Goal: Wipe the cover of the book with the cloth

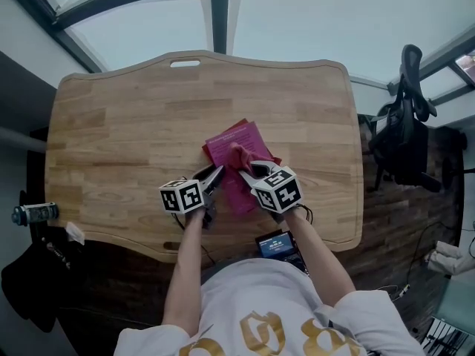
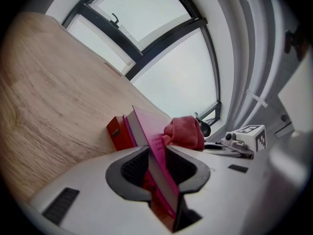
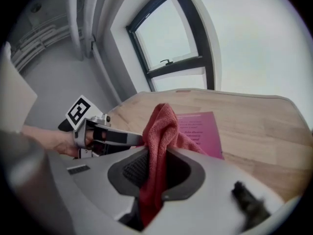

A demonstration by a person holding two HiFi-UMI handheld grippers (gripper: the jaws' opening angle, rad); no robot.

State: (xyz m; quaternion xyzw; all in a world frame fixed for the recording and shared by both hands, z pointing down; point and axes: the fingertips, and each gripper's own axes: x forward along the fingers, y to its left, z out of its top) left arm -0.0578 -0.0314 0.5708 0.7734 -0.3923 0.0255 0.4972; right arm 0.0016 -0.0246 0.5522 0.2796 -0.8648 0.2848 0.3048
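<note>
Window panes and dark frames fill the background beyond the 12 o'clock edge of a pale wooden bench (image 1: 111,139), which has a slot cut near that edge.

We find the book (image 1: 249,136), pink-covered, near the bench's middle. Its near end is covered in the head view by both tools, so we cannot trace its whole outline. Print on the cover is too small to read.

The left hand-held gripper (image 1: 214,175) comes in from 7 o'clock. Its own view shows the jaws clenched on the book's edge, with the book standing tilted between the pads.

The right hand-held gripper (image 1: 249,173) comes in from 5 o'clock, grasping the cloth (image 1: 239,154), a dark red terry fold. The cloth's free end lies bunched on the cover. Its other end drops out of sight between the jaws.

A red object (image 2: 117,132) lies against the book's far side. It is mostly hidden, and we cannot tell what it is.

Off the bench:
- At 3 o'clock there is an office chair (image 1: 404,124), dim against the floor.
- At 8 o'clock there is a can (image 1: 33,213).
- At 6 o'clock a small lit device (image 1: 276,245) sits partly behind the right forearm.
</note>
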